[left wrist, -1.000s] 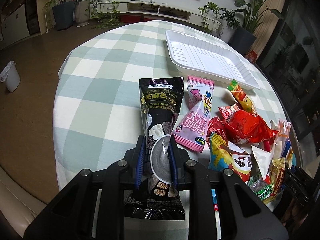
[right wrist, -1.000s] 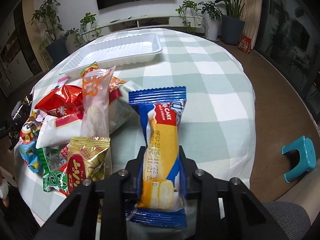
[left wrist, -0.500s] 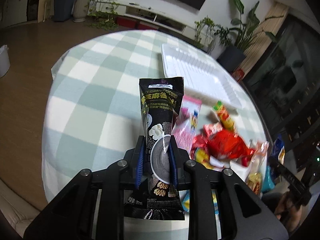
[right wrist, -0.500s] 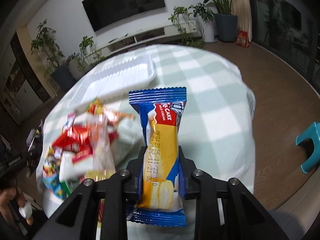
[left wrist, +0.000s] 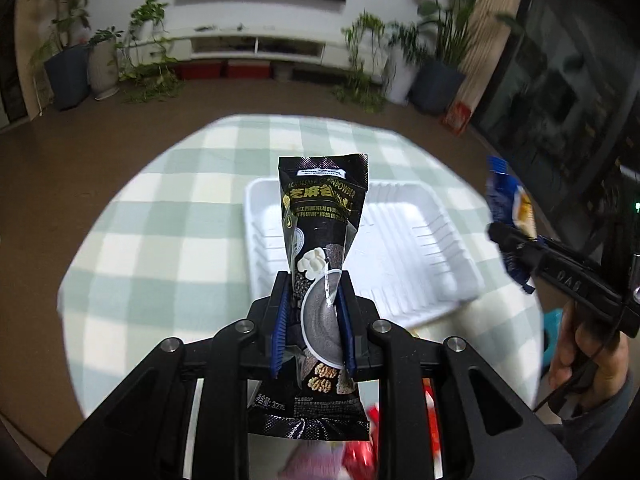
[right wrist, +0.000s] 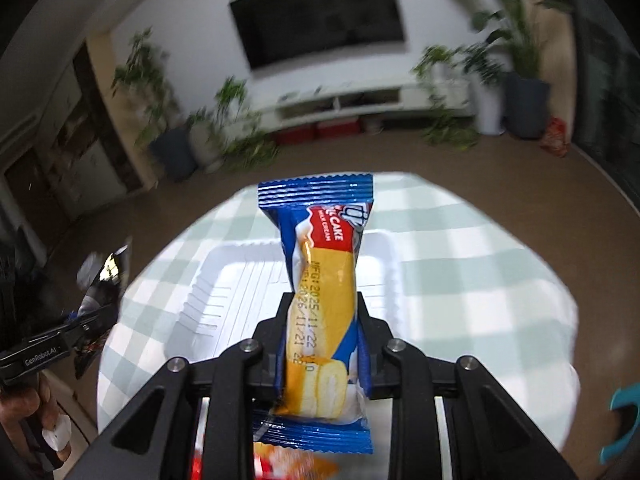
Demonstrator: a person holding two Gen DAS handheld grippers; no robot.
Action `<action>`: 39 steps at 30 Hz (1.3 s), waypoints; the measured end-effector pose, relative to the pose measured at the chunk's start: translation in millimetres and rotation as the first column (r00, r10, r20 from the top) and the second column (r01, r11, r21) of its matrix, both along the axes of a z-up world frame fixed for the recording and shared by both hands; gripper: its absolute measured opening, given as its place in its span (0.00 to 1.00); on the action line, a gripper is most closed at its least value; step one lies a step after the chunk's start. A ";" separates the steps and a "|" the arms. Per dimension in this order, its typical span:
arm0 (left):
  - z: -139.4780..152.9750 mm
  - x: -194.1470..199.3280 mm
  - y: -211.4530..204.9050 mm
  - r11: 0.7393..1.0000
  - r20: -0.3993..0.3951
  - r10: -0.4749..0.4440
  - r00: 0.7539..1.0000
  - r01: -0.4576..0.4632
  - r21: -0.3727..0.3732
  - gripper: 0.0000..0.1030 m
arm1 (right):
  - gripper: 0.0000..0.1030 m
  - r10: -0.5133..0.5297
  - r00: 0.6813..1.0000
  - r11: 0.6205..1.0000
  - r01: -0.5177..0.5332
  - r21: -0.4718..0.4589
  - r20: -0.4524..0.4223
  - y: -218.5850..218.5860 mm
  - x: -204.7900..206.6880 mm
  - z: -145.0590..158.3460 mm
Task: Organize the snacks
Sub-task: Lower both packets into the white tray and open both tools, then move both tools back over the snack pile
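Sesame packet [left wrist: 320,216] clamped in left gripper [left wrist: 313,312] (upright) — above white tray [left wrist: 404,248]

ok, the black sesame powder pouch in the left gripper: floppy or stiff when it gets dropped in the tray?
Probably fairly stiff: the black sesame powder pouch stands straight up above the left gripper without drooping. Likely light, since a pinch low down holds it. The glossy film looks slippery, so it may slide in the white tray.
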State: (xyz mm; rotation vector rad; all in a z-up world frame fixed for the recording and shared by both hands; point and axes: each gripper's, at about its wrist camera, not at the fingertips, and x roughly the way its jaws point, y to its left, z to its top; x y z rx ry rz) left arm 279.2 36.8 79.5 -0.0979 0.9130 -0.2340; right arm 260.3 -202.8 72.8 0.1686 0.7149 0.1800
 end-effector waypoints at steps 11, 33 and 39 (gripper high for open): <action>-88.0 67.3 -43.3 0.992 -0.159 -0.026 0.987 0.046 0.120 0.20 | 0.28 0.048 0.980 0.997 -0.060 -0.056 -0.193 7.7 65.2 -75.3; -43.5 44.8 -13.6 0.999 -0.032 0.013 0.999 -0.012 0.039 0.77 | 0.67 0.052 0.994 0.987 -0.066 -0.147 -0.091 2.5 44.0 -61.5; -8.6 -40.1 15.3 0.999 0.076 0.053 0.996 -0.052 -0.004 0.86 | 0.73 -0.032 0.995 0.995 0.040 -0.088 0.098 -27.0 4.8 -14.4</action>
